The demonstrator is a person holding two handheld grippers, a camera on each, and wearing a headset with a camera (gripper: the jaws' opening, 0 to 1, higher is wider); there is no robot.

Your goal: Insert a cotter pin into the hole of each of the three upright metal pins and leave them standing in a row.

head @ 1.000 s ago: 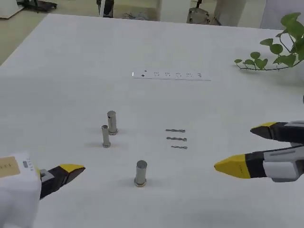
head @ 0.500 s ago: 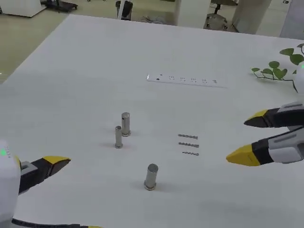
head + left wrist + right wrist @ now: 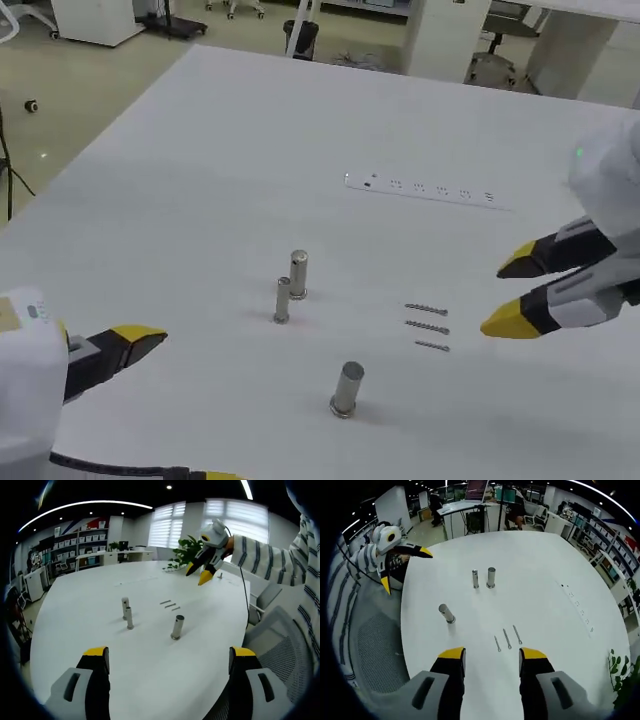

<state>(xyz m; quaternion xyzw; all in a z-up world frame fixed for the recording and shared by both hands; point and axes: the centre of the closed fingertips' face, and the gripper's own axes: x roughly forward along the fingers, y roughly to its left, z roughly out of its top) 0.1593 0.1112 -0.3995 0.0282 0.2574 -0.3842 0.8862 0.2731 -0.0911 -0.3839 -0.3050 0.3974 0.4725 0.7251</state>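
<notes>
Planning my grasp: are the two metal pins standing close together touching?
Apart. The right gripper view shows bare table between the thinner pin and the thicker pin.

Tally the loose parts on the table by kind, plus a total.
metal pins: 3
cotter pins: 3
Total: 6
</notes>
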